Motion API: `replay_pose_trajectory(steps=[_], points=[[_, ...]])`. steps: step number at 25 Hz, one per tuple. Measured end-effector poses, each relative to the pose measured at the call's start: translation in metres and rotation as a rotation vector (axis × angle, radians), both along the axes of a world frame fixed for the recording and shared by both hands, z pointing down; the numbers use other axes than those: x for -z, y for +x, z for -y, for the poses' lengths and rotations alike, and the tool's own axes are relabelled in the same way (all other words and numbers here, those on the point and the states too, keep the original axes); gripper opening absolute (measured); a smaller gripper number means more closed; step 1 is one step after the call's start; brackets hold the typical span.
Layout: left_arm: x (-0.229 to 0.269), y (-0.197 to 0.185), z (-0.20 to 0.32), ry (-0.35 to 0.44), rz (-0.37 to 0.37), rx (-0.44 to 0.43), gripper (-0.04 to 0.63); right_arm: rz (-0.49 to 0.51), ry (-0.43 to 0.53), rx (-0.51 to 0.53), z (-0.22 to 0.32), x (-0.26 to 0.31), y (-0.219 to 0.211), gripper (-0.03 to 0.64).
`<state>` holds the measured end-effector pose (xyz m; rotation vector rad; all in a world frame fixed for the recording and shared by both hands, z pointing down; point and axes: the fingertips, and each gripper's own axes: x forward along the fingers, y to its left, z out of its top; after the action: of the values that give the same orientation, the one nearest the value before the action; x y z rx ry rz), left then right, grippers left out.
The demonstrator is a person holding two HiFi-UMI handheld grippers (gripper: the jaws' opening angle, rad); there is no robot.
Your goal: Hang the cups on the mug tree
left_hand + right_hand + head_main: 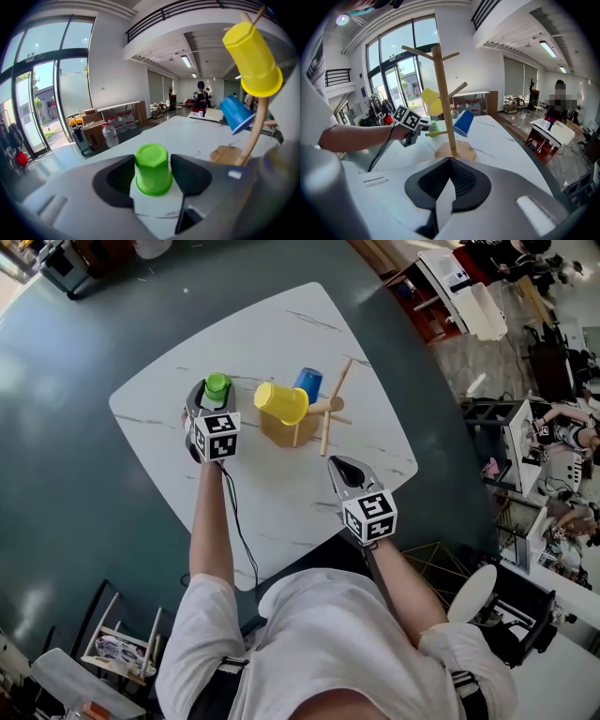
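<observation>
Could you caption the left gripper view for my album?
The open left gripper straddles an upturned green cup; yellow cup and blue cup hang on the mug tree.

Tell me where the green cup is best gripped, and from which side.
Probably grip the green cup on its side wall, about halfway up, coming from the person's side. It stands upside down on the table, so there is no open rim to pinch, and its wall narrows upward. The left gripper has its open fingers on both sides of it, not pressing.
</observation>
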<state>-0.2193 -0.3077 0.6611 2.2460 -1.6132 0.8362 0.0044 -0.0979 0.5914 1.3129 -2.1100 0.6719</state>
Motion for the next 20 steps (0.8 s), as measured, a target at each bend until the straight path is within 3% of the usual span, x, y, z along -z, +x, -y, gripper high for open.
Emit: replay_pose_trajectory(steps=[9,20], points=[[0.023,-0.011,-0.017,0.034,-0.066,0.016,0.224,0.010,0.009,0.004,-0.005,0.002,-0.011,-0.002],[0.092,-0.028,-0.086,0.128,-0.138,0.005,0.222,0.050,0.063,0.037,-0.019,0.026,-0.063,-0.002]])
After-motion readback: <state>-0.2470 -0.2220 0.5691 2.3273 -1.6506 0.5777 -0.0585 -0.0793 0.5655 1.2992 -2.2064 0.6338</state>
